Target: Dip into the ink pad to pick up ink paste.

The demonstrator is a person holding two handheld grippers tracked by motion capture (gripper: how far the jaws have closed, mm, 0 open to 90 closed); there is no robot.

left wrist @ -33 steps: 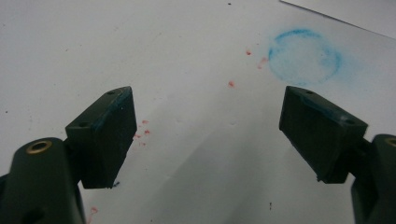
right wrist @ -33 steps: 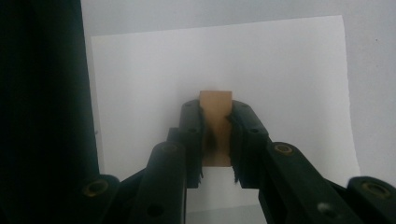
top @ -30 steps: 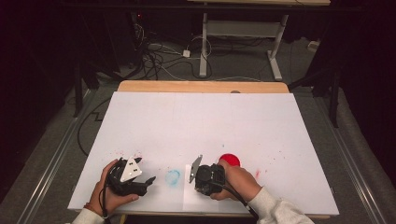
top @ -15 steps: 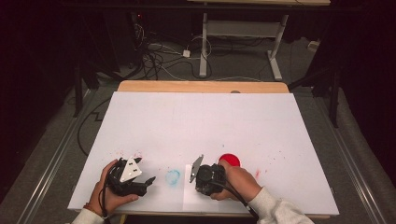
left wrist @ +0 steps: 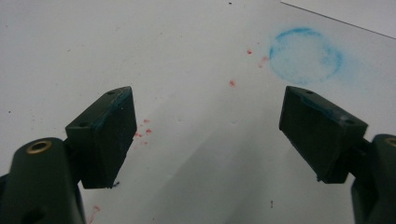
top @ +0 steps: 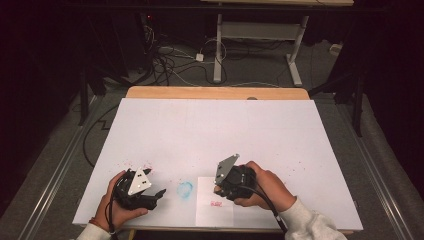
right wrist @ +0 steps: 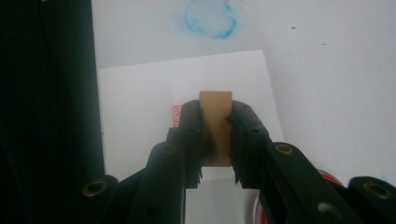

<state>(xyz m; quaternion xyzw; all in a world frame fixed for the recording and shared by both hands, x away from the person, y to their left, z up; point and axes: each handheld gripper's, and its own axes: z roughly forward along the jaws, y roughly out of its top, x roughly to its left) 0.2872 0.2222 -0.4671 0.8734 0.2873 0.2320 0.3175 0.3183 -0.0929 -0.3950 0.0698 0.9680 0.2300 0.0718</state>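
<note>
My right gripper (top: 220, 191) is shut on a small tan wooden block (right wrist: 215, 126), held over a white paper sheet (top: 215, 217) near the table's front edge. A small red printed mark (top: 216, 204) lies on the sheet; in the right gripper view the mark (right wrist: 176, 116) sits just left of the block. My left gripper (top: 159, 192) rests at the front left, open, with nothing between its pads (left wrist: 107, 135). A blue ring stain (top: 185, 190) lies between the two grippers and ahead of the left jaws (left wrist: 306, 56).
The white tabletop (top: 215, 130) stretches to a wooden far edge (top: 215, 92). Red ink specks (top: 135, 162) dot the surface near the left hand. A red round rim (right wrist: 329, 176) peeks out at the lower right of the right gripper view. Cables and desk legs lie on the floor beyond.
The right hand has shifted slightly forward and right and now covers the red disc that showed beside it. A red mark now shows on the paper. The left gripper has stayed put.
</note>
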